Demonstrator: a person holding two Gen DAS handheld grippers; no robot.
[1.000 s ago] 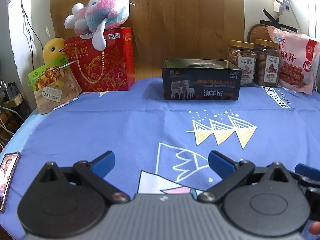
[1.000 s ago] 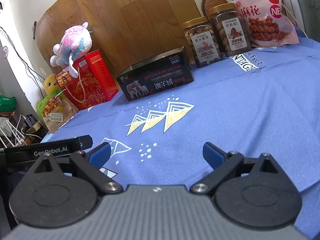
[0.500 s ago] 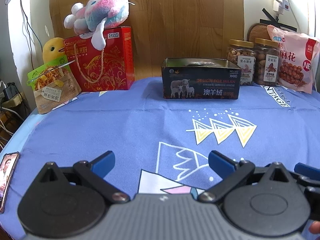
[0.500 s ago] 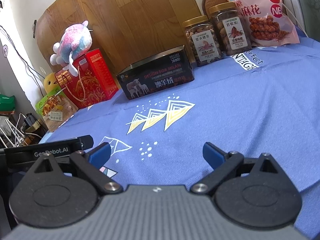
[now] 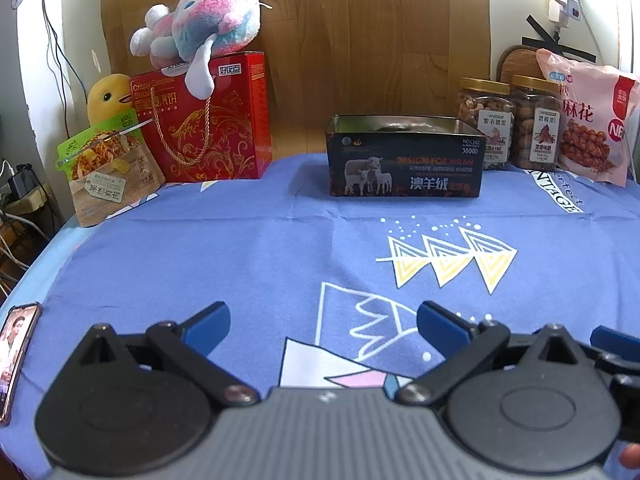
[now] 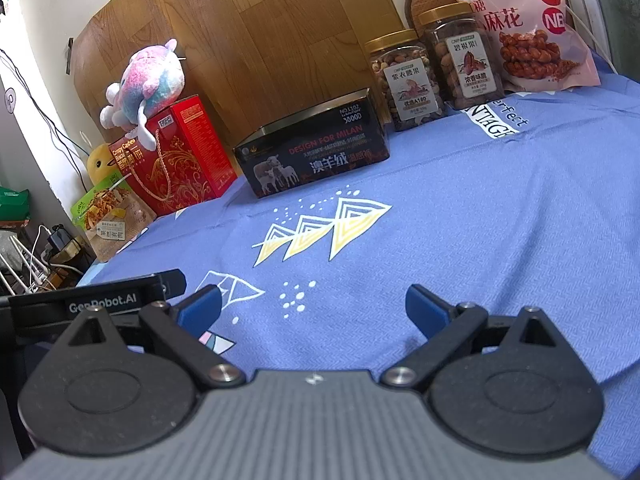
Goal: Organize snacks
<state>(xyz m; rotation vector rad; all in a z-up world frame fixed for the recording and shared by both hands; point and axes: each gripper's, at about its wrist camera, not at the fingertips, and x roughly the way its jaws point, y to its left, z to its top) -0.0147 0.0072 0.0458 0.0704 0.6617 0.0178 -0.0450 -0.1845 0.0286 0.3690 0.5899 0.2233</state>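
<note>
Ahead, "DESIGN FOR MILAN" tin (image 5: pixel 404 160); left gripper (image 5: pixel 323 320), right gripper (image 6: pixel 312 309) both wide, empty.

A pink-and-blue plush toy (image 5: pixel 200 20) lies on top at the tabletop's far left corner, a yellow duck plush (image 5: pixel 106 96) beside it. A phone (image 5: pixel 14 356) rests at the left edge of the blue printed cloth (image 5: pixel 240 248).

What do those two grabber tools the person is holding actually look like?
Both look alike: the left gripper and right gripper each have a ribbed grey body, two round black discs, black linkage arms with silver rivets, and blue fingers. White "GenRobot.AI" lettering marks the left one's black side, seen from the right camera.
</note>
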